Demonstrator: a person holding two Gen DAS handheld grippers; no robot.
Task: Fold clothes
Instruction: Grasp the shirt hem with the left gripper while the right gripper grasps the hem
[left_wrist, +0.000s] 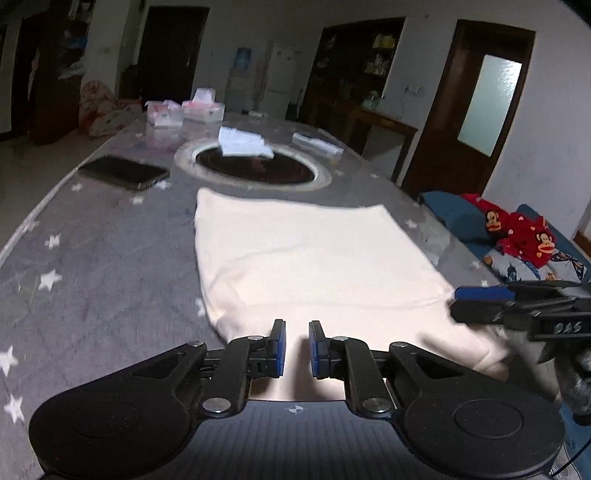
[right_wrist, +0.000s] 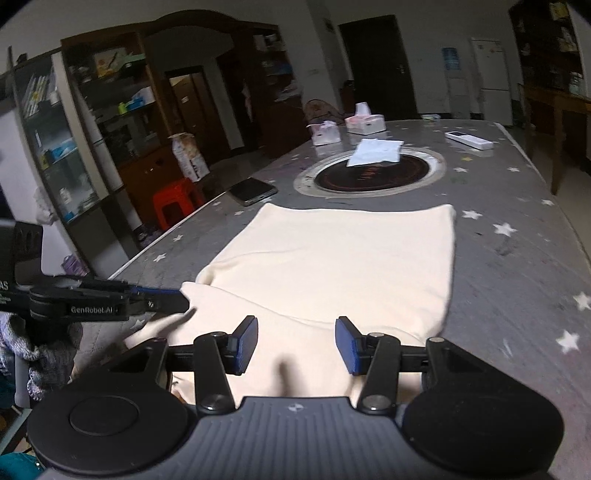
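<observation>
Left wrist view: a grey surface (left_wrist: 110, 258) printed with white stars runs away toward a dim room with dark wooden doors and a white fridge at the back. A round dark burner plate (left_wrist: 255, 168) is set into the surface, with one white folded packet (left_wrist: 243, 142) lying on its far rim. One dark phone (left_wrist: 123, 171) lies to the left of the plate, and two tissue boxes (left_wrist: 184, 112) stand at the far end. One cream garment (left_wrist: 310, 258) lies flat in the middle of the surface, its long axis running from the near edge toward the burner plate, its far edge just short of the plate. The left gripper (left_wrist: 297, 349) hangs over the garment's near end, fingers set a narrow gap apart with only cloth seen between them, gripping nothing. The right gripper (left_wrist: 458, 302) comes in from the right, its tips at the garment's right edge.

Right wrist view: shelving units (right_wrist: 92, 147) line the left wall, with one red stool (right_wrist: 177, 203) below them. One white remote (right_wrist: 469, 140) lies far right on the surface. The right gripper (right_wrist: 295, 345) hovers over the garment's near end with its fingers set wide and empty. The left gripper reaches in from the left, its tips at the garment's left edge fold; this side-on look does not settle their gap.
</observation>
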